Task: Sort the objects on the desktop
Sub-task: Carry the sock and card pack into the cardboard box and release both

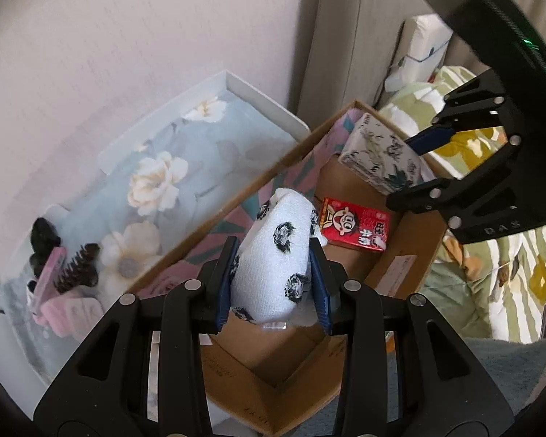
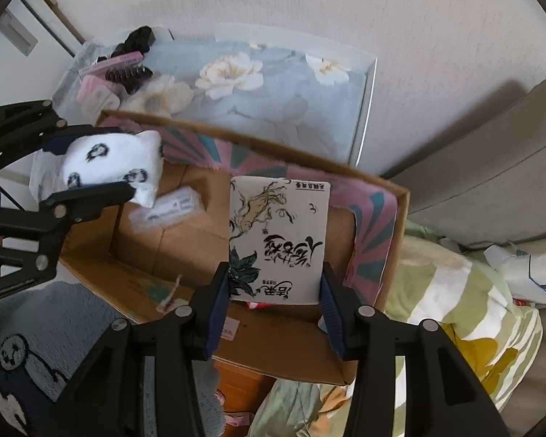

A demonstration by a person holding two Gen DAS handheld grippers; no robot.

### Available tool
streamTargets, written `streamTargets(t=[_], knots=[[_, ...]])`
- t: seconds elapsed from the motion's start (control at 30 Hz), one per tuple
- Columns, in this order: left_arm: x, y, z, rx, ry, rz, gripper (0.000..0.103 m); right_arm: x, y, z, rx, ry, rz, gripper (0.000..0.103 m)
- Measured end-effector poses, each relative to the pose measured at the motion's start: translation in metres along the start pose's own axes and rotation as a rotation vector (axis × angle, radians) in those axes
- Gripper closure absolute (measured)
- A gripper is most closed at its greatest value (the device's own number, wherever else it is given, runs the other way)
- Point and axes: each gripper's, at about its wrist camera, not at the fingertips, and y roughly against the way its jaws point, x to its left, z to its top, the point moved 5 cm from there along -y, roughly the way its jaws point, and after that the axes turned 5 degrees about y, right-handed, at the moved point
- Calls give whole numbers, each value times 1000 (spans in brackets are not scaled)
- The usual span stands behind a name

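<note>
Between the blue-padded fingers of the left gripper [image 1: 273, 284] sits a rolled white terry cloth with black round prints [image 1: 276, 255], squeezed on both sides and held up over the open brown cardboard box [image 1: 411, 255]. Just past its tip, down on the box floor, lies a small red carton with a cartoon face [image 1: 355, 227], so that's right under the way forward. The right gripper [image 2: 275, 313] has its fingers closed narrow around the lower end of a white flat packet printed with ink-style plants and black calligraphy [image 2: 278, 240], one pad on each long edge, and the packet hangs over the far-right part of the same box. From the left wrist view you can see that packet [image 1: 378, 153] up beyond the red carton, with the right gripper's fingers [image 1: 431, 138] on it.

To the left of the right fingers, on the box floor, there's a clear plastic wrapped item [image 2: 171, 207], can't tell what it is. A pink and teal patterned cloth [image 2: 367, 218] lines the box's far wall. Behind the box is a white tray with a blue floral liner [image 1: 258, 98], and in its far-left corner a pile of hair stuff: a dark brown claw clip [image 1: 78, 271], a pink comb [image 1: 49, 273]. A beige sofa [image 2: 491, 167] and a green-yellow floral blanket [image 2: 455, 291] crowd the right side.
</note>
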Motion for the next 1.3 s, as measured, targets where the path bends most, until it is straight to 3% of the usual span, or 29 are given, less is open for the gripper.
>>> streamTargets(t=[0.3,0.73,0.8,0.83,0.87,0.9,0.93,1.07,1.3], knots=[[-5,-27,-14,65,20,31,69,2,-18,-12,23,40,40,60],[-8,-30,-18,88,35,38,69,16,-31,-20,45,120,104,60],[-7,-30,-18,100,46,47,65,19,-31,-20,47,141,141,55],[-5,-29,-18,101,58,61,55,20,-31,-20,46,150,141,49],[-4,-27,-18,95,65,67,27,20,-29,-19,37,159,123,25],[-3,-23,-17,77,70,61,10,19,-28,-19,32,167,113,13],[-2,-19,-16,60,74,57,0,18,-25,-19,16,169,115,3],[1,-8,-18,63,91,1,0,17,-17,-19,-14,145,180,1],[11,4,-17,40,98,18,0,12,-6,-11,-76,135,147,1]])
